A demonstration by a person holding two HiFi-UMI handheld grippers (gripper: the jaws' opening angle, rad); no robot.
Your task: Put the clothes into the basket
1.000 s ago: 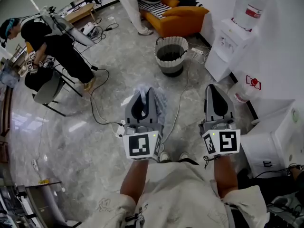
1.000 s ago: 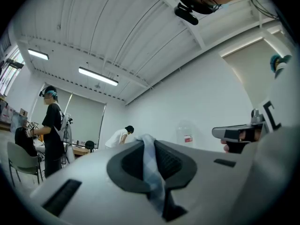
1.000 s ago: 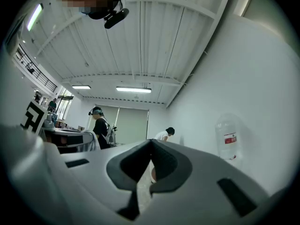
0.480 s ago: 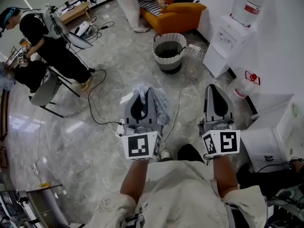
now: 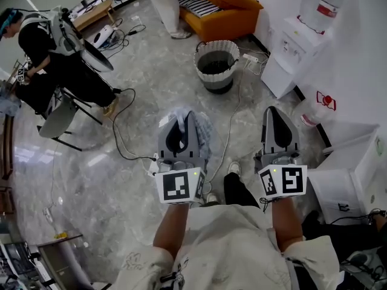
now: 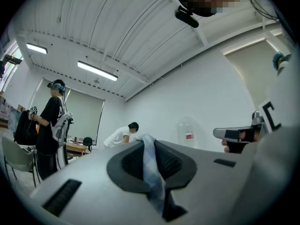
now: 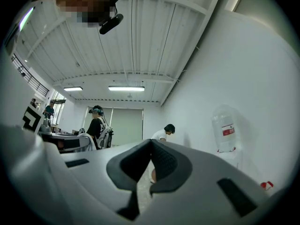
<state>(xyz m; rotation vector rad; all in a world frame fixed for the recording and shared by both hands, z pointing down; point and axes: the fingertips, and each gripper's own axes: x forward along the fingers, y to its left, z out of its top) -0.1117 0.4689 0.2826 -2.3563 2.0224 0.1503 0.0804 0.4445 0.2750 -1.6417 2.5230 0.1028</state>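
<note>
My left gripper (image 5: 184, 116) is shut on a pale blue checked cloth (image 5: 204, 133), which bunches round its jaws above the floor. In the left gripper view the cloth (image 6: 151, 168) runs as a strip between the closed jaws of that gripper (image 6: 146, 140). My right gripper (image 5: 274, 111) is held level beside it, shut with nothing in it; its own view shows the right gripper (image 7: 151, 142) with the jaws meeting. The grey and white basket (image 5: 208, 81) stands on the floor well ahead of both grippers, dark inside.
An orange sofa (image 5: 228, 18) stands behind the basket, with a person (image 5: 164, 2) bent over it. A water dispenser (image 5: 301, 36) and white cabinets (image 5: 354, 177) line the right wall. Another person (image 5: 57, 50) stands by a chair at the left. Cables (image 5: 120, 132) trail over the marble floor.
A dark trouser leg and shoe have stepped forward between the two grippers. Both grippers keep their places in the view, and the cloth stays in the left one.
</note>
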